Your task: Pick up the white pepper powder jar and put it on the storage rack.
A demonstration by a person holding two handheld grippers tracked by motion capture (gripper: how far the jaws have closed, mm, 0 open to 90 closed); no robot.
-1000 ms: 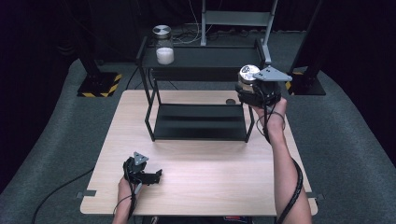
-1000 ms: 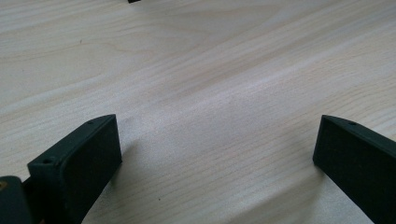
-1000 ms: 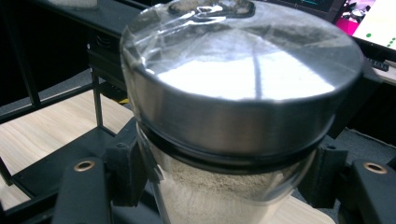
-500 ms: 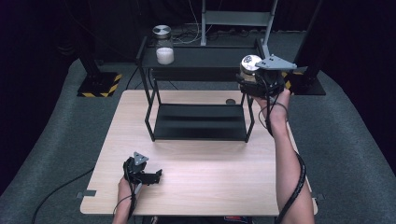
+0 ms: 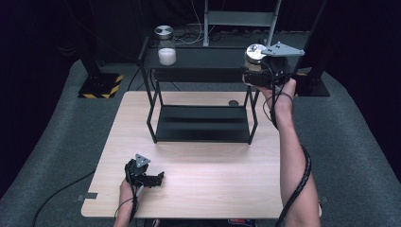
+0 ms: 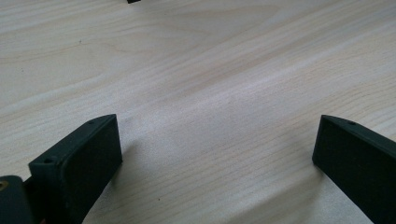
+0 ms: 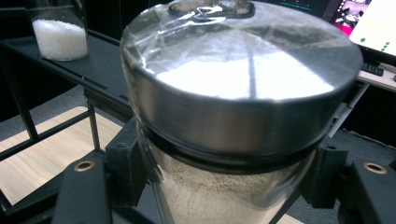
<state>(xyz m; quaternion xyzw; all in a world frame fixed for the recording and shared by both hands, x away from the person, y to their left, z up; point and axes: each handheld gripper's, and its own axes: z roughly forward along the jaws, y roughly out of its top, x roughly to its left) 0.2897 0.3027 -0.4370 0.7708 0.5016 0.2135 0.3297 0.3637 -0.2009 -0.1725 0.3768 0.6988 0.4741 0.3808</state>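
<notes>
- Glass jar (image 5: 256, 59) with a steel lid, holding beige powder, is riding clamped in the right claw (image 5: 263, 71), level with the black rack's top shelf (image 5: 208, 57) at its right end.
- Judging by this, the placing step is in hand; next it needs carrying over the shelf and lowering upright, well clear of the white-powder jar (image 5: 166, 46).
- Compared with a second ago, the jar is sitting higher.
- Left claw (image 5: 150, 179) is resting on the bench (image 5: 213, 189), jaws apart and empty.

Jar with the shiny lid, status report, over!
Right hand-held gripper shut on jar, high beside rack's top shelf. Left hand-held gripper open over table. Salt jar on shelf's far end.
</notes>
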